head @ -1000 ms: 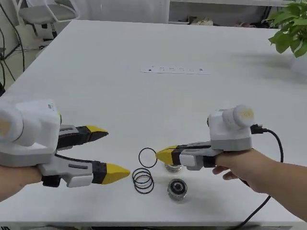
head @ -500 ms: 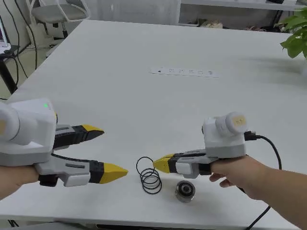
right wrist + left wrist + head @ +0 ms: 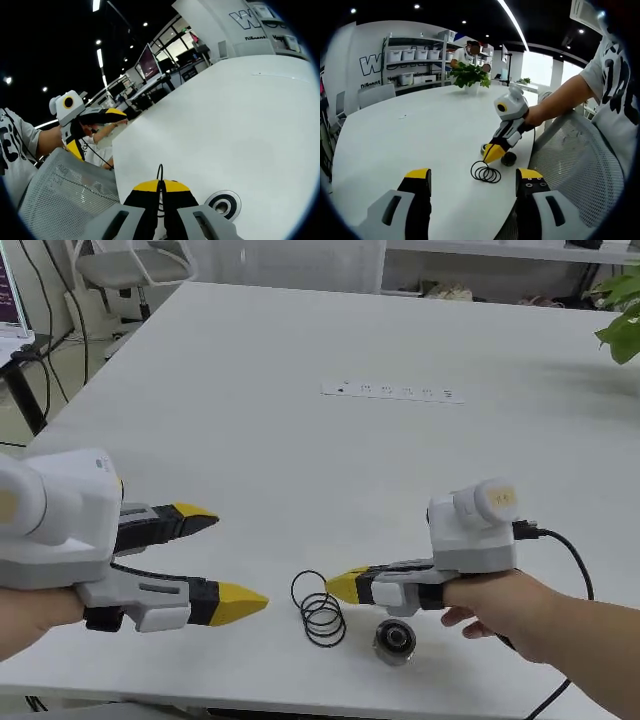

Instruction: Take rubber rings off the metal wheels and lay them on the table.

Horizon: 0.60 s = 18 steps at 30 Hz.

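The right gripper [image 3: 336,586] has its yellow-tipped jaws closed on a thin black rubber ring [image 3: 160,173]. The ring stands edge-on between them in the right gripper view, low over the white worktop [image 3: 300,440] and just beside the small heap of rings [image 3: 323,620] lying there. A metal wheel [image 3: 395,639] sits near that heap, under the gripper's body; whether it carries a ring I cannot tell. The left gripper [image 3: 220,558] hovers wide open and empty, off to the side. The step in hand looks like laying this ring down. The next move calls for lowering the tip and parting the jaws so the ring drops flat by the heap.
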Each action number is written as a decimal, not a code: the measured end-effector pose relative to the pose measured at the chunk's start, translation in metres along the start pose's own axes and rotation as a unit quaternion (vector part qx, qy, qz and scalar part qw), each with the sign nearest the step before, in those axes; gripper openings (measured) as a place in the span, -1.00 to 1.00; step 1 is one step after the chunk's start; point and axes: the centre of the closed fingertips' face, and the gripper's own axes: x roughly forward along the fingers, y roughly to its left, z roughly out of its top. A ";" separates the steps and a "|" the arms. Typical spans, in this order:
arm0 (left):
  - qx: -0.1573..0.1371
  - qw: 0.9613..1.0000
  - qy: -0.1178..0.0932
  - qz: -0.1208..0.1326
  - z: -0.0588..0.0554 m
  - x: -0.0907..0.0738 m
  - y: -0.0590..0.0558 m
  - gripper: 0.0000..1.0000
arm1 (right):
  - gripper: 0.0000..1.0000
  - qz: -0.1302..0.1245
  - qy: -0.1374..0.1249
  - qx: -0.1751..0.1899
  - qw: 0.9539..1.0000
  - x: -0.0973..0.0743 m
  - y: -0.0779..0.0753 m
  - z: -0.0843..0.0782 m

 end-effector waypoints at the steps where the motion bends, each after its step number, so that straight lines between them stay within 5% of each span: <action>1: 0.000 1.000 0.000 0.000 0.000 0.000 0.000 0.32 | -1.00 0.000 0.001 0.000 1.000 0.000 0.000 0.000; 18: -0.006 1.000 0.006 0.001 -0.005 -0.003 0.000 0.32 | -1.00 -0.030 0.018 0.006 0.999 0.001 -0.013 -0.009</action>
